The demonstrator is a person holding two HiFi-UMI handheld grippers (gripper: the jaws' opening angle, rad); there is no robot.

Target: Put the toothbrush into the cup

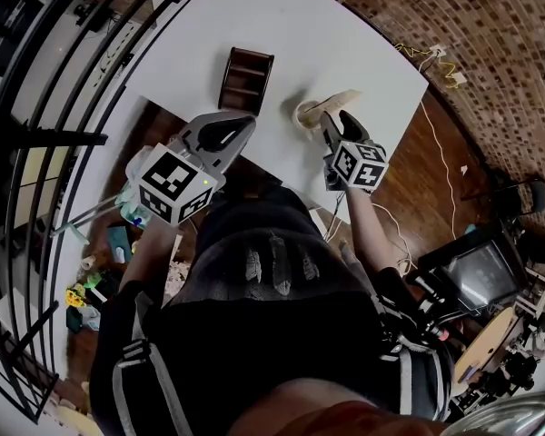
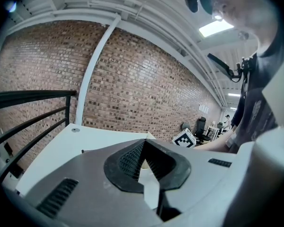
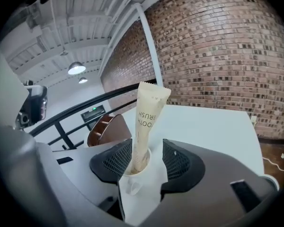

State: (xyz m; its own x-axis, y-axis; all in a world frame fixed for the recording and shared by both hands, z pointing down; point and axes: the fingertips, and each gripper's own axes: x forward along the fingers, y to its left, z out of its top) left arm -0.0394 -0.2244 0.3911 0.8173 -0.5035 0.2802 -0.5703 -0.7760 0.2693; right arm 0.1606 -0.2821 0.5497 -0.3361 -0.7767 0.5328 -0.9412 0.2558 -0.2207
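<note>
The left gripper (image 1: 242, 127) is above the table (image 1: 282, 25) edge, its jaws closed on nothing. To its right the cup (image 1: 306, 116) stands on the table, and the wrapped toothbrush (image 1: 334, 104) leans inside it. The right gripper (image 1: 332, 122) has its jaws released, one on each side of the cup. Only the right gripper view shows that the pads (image 3: 177, 161) do not touch the toothbrush (image 3: 146, 117); the head view hides this gap.

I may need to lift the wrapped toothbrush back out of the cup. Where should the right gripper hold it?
I'd take the toothbrush by its wrapper just above the cup rim, from the near side, where the right gripper stands open around it. It stands nearly upright with its lower end inside the cup, so only the upper stretch is free.
</note>
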